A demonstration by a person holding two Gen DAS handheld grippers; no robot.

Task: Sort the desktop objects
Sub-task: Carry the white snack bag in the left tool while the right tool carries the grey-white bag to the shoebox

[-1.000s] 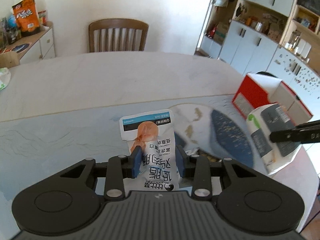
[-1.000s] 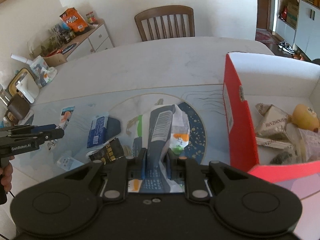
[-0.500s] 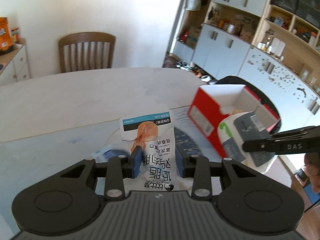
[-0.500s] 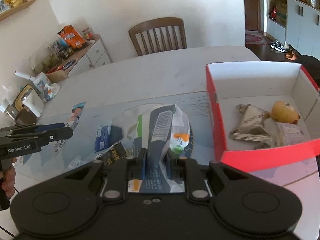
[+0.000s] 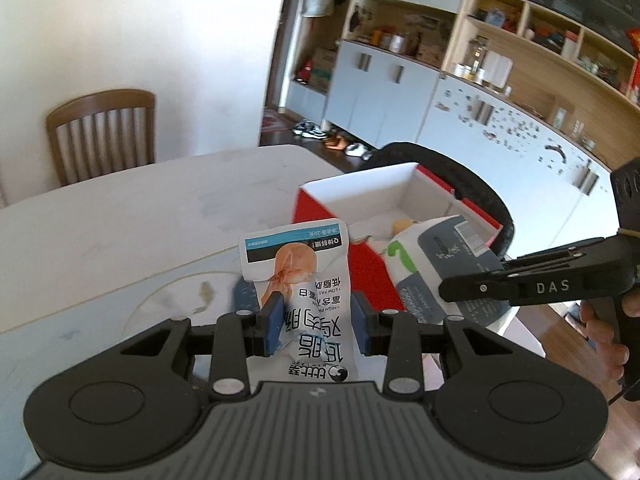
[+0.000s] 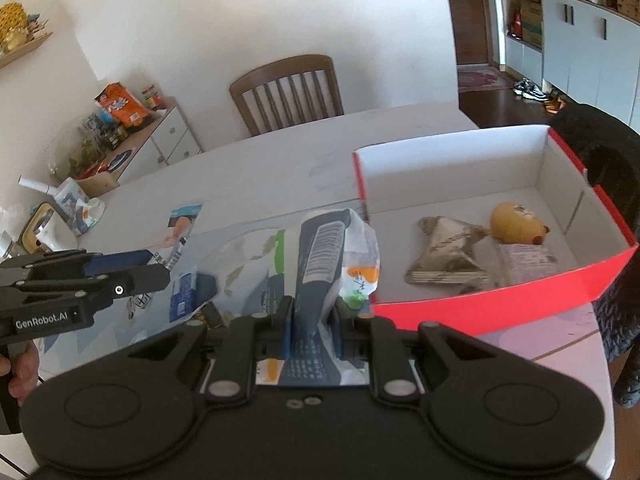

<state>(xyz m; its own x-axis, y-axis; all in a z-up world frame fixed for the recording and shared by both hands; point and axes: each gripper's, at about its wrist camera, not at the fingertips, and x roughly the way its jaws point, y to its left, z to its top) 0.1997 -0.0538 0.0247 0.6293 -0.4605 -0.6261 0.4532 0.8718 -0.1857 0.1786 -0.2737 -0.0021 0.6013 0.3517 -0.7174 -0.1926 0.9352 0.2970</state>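
Holding two packets aloft near the red box [image 6: 480,312] at the right edge of the worktop [image 6: 280,160]: left gripper [image 5: 316,322] clamped on white chicken snack pouch [image 5: 308,280], right gripper [image 6: 312,326] clamped on grey-green bag [image 6: 332,248].

Risks: limp pouches slipping from pads; grippers colliding over box; bag snagging near wall.

Box already holding triangular packet [image 6: 444,256], yellow toy [image 6: 514,224]. Loose packets [image 6: 182,294] remaining on mat.

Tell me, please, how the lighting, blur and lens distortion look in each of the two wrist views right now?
Left wrist view: strong fisheye bending of the cabinets, bright daylight, the white snack packet sharp. Right wrist view: sunlit, washed-out table, red box crisp, dark corners from the lens.
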